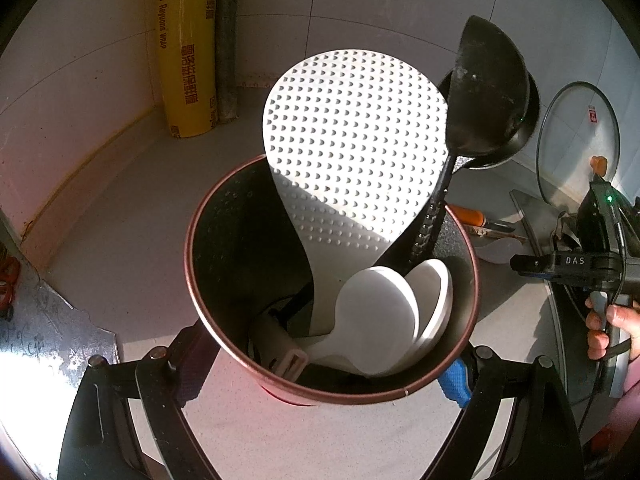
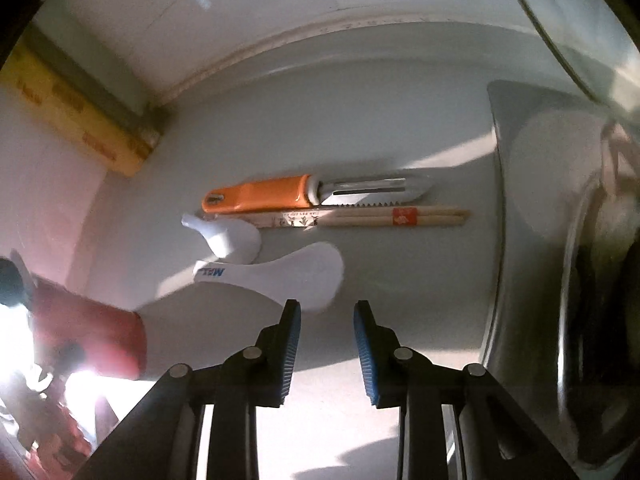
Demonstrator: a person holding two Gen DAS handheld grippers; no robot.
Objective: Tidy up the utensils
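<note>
1. A yellow roll of cling wrap (image 1: 187, 52) stands upright in the desk's back corner, against the tiled wall (image 1: 80, 92).
2. A grey tube (image 1: 227, 40) stands just beside it.
3. A glass pot lid (image 1: 578, 140) with an orange knob leans on the wall.

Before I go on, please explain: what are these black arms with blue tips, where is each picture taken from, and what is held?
No robot here: a person holds a two-finger gripper in each hand, each with a camera looking along its fingers. The left camera shows the left gripper clamped around a round holder containing a white rice paddle, a black ladle and white spoons. The right camera shows the right gripper, open and empty, above a counter. There lie an orange peeler, chopsticks, a white spoon and a white paddle.
</note>
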